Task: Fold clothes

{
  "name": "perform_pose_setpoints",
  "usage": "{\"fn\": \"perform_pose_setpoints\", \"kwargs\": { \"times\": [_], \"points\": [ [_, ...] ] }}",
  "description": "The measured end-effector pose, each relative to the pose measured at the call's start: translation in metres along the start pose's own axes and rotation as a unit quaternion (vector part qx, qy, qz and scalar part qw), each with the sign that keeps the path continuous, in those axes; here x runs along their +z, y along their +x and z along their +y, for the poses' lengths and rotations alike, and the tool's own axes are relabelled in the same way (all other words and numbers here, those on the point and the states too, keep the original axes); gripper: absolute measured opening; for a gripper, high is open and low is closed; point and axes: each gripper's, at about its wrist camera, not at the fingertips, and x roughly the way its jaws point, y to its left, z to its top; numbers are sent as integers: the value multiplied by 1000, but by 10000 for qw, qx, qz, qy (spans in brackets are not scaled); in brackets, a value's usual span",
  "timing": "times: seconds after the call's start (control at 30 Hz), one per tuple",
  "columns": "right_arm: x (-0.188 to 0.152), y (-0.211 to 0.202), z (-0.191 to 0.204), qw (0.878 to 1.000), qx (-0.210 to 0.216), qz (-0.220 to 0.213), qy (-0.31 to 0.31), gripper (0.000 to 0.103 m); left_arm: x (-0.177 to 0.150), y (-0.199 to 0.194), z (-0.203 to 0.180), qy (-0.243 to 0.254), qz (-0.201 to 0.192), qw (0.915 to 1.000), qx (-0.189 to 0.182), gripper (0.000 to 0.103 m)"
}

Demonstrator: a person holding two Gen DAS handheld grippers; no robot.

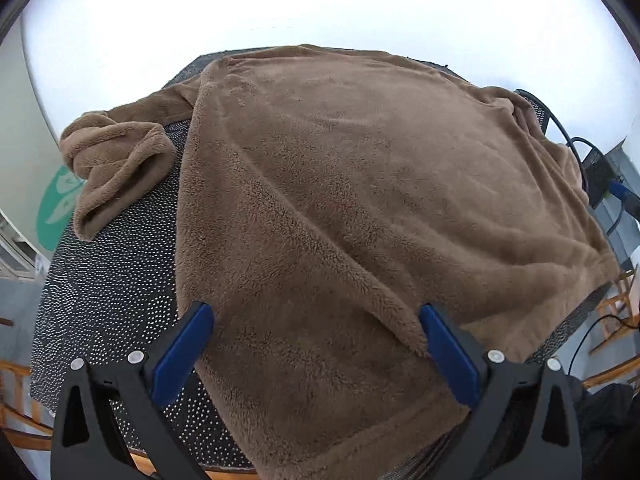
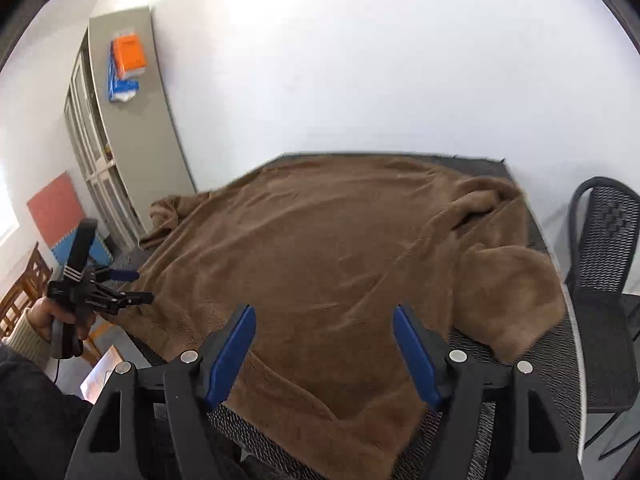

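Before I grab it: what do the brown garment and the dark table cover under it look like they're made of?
The brown garment looks like plush fleece, matte, with a short fuzzy nap and soft rounded creases, probably synthetic. The table cover shows a dark surface with fine pale dots; in the right wrist view it reads as a woven or mesh weave, likely textile or perforated mat. Which one is unclear.

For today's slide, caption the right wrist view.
Open right gripper hovers above a brown fleece top spread on the table.

Dark dotted table (image 1: 108,280): brown fleece top (image 1: 340,208) spread flat, covers most.
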Motion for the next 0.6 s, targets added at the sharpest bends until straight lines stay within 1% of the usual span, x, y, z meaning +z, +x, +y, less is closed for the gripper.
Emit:
{"fn": "perform_pose_setpoints", "kwargs": {
  "times": [0.07, 0.13, 0.2, 0.23, 0.27, 0.3, 0.33, 0.4, 0.47, 0.53, 0.6],
  "points": [
    [4, 31, 7, 9991, 78, 376, -159, 73, -2, 2, 2, 28, -7, 10000, 36, 103],
    [2, 58, 9, 9962, 82, 800, -330, 73, -5, 0, 5, 20, -54, 10000, -28, 103],
    [-6, 78, 5, 9909, -137, 1266, -432, 73, -6, -2, 9, -6, -87, 9999, -101, 103],
    [-11, 82, 3, 9881, -253, 1414, -550, 73, -6, -5, 11, -11, -110, 9998, -166, 103],
    [-15, 79, 4, 9868, -344, 1367, -797, 74, -7, -7, 13, -13, -134, 9996, -234, 103],
    [-17, 77, 1, 9861, -471, 1359, -838, 76, -8, -10, 15, -15, -157, 9994, -302, 103],
    [-18, 75, -6, 9858, -615, 1405, -681, 81, -10, -13, 16, 30, -189, 9991, -368, 103],
    [-21, 70, -17, 9867, -695, 1402, -445, 81, -14, -17, 14, 256, -231, 9985, -432, 103],
    [-23, 68, -22, 9865, -800, 1383, -361, 82, -20, -12, 11, 534, -94, 9982, -260, 103],
    [-23, 69, -25, 9853, -921, 1397, -344, 82, -22, -13, 18, 377, -149, 9983, -425, 103],
    [-22, 72, -25, 9840, -1009, 1429, -322, 81, -21, -14, 21, 396, -95, 9983, -424, 103]
  ]
}}
